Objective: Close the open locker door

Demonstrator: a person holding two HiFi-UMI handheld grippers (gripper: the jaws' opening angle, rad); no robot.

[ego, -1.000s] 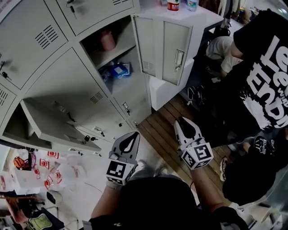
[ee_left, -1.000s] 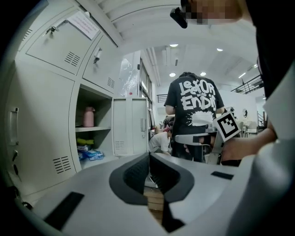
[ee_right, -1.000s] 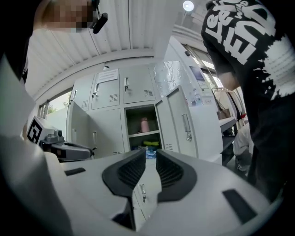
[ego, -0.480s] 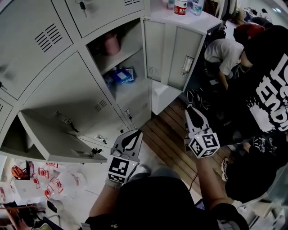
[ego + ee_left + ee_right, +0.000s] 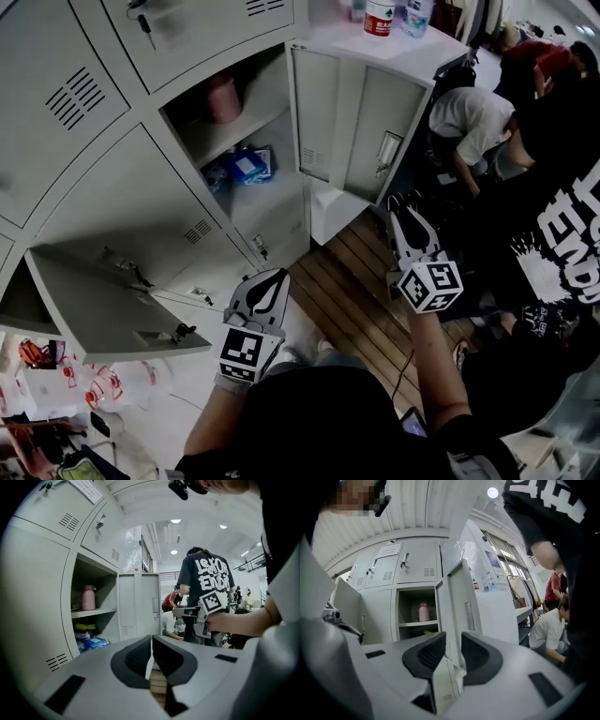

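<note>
Grey steel, the open locker door (image 5: 361, 131) stands upright ahead of my right gripper (image 5: 405, 211), the nearer one. Its jaws have just been opening, nothing between them. My left gripper (image 5: 278, 278) is pinched closed, empty.

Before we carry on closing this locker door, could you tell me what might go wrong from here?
1. The right gripper, whose jaws have just been opening with nothing between them, hovers near the open door. A person in a white shirt crouches just behind that door and could be bumped if the gripper reaches around it.
2. The blue packets seem to sit far forward inside, so the closing door might catch on them.
</note>
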